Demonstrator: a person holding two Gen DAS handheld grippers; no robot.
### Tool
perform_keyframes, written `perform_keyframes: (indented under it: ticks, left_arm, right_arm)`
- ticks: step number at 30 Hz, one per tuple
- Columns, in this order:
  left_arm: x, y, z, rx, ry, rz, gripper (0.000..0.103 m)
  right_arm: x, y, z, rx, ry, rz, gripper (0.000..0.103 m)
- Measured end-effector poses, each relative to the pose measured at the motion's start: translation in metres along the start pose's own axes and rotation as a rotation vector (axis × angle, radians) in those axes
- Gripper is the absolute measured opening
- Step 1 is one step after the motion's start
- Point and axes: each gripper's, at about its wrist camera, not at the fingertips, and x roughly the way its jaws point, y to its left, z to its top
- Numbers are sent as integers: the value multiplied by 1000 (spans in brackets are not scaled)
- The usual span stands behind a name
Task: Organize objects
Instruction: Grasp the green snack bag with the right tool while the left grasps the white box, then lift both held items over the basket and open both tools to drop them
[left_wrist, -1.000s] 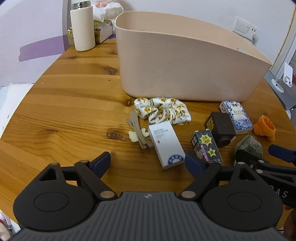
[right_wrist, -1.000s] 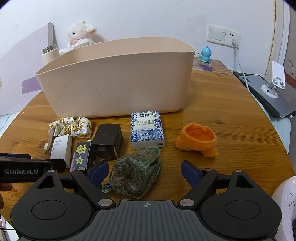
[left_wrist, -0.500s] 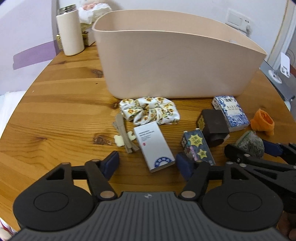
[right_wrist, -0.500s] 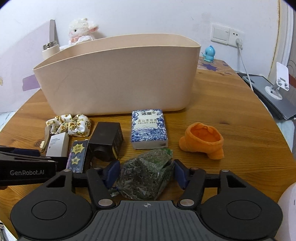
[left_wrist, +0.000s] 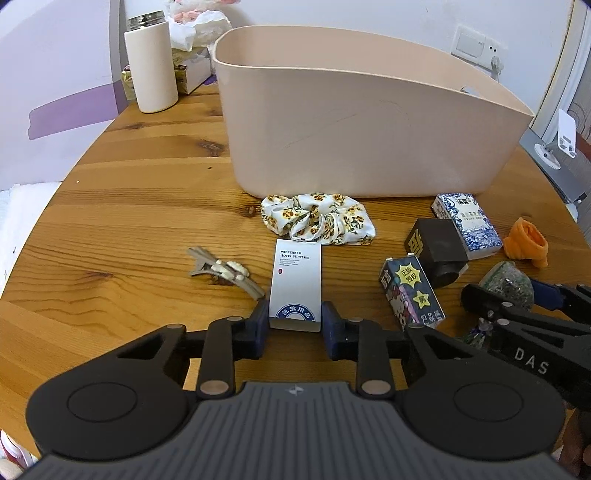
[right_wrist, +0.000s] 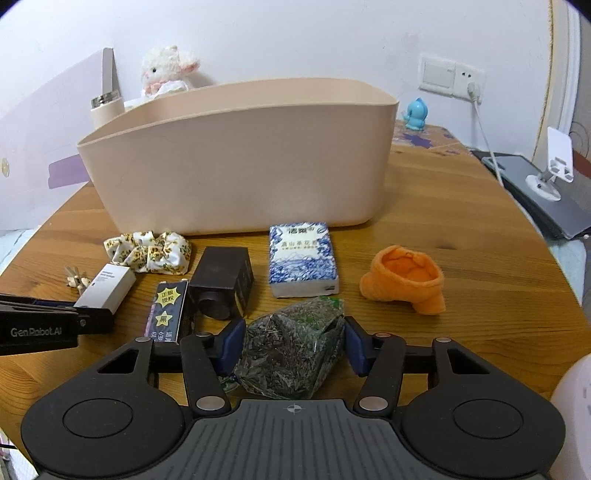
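Note:
A large beige bin stands on the round wooden table; it also shows in the right wrist view. My left gripper is shut on the near end of a white hotel-supplies box lying on the table. My right gripper is shut on a clear bag of dried tea leaves. In front of the bin lie a floral scrunchie, a hair clip, a star-printed small box, a dark brown box, a blue-white tissue pack and an orange knit sock.
A white thermos and a tissue box stand at the table's far left. A plush lamb sits behind the bin. A blue figurine, a wall socket with cable and a phone stand are at the right.
Both grippers moved forward and closed: the left one onto the white box, the right one onto the tea-leaf bag. The hair clip now lies a little left of the white box.

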Motion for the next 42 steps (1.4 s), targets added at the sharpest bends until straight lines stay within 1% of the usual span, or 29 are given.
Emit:
perform_keyframes:
  ticks: [4,8,15,19,23,26,29,32,34,36,39,42]
  left_arm:
    - [-14,1,0,9,-30,-8,32]
    - [-36,6,3,5,-82,-13,32]
    - [-67,14,25,-12,-193,-16,32]
    - [-81,14,46,-8,-266,-19,32]
    - [-81,8,66,20,-329,6,32]
    - [-74,4,84,11,-338,-6,32]
    - [-64,-3,103,17,-357,4,32]
    - [-47,-10,123,23,-344,11,32]
    - [-34,-14,132,33,-320,14,32]
    - [-21,-18,138,42,-300,-2,32]
    - [3,-24,143,56,-245,3,32]
    - [27,-28,146,60,-181,10,32]
  right_arm:
    - [-14,-3,1,6,-32,-18,53]
    - [-29,-6,7,11,-75,-34,53]
    - [-54,-8,36,2,-189,-55,53]
    - [-61,-5,58,-10,-250,-55,53]
    - [-62,-1,80,-26,-303,-59,53]
    - [-56,-1,98,-24,-323,-50,53]
    - [-43,-2,116,-9,-321,-33,53]
    - [-26,-2,130,-7,-303,-33,53]
    - [-10,-1,137,-14,-274,-34,53]
    - [5,1,141,-22,-238,-33,53]
    - [23,2,143,-25,-192,-27,53]
    - [34,3,145,-32,-155,-30,50]
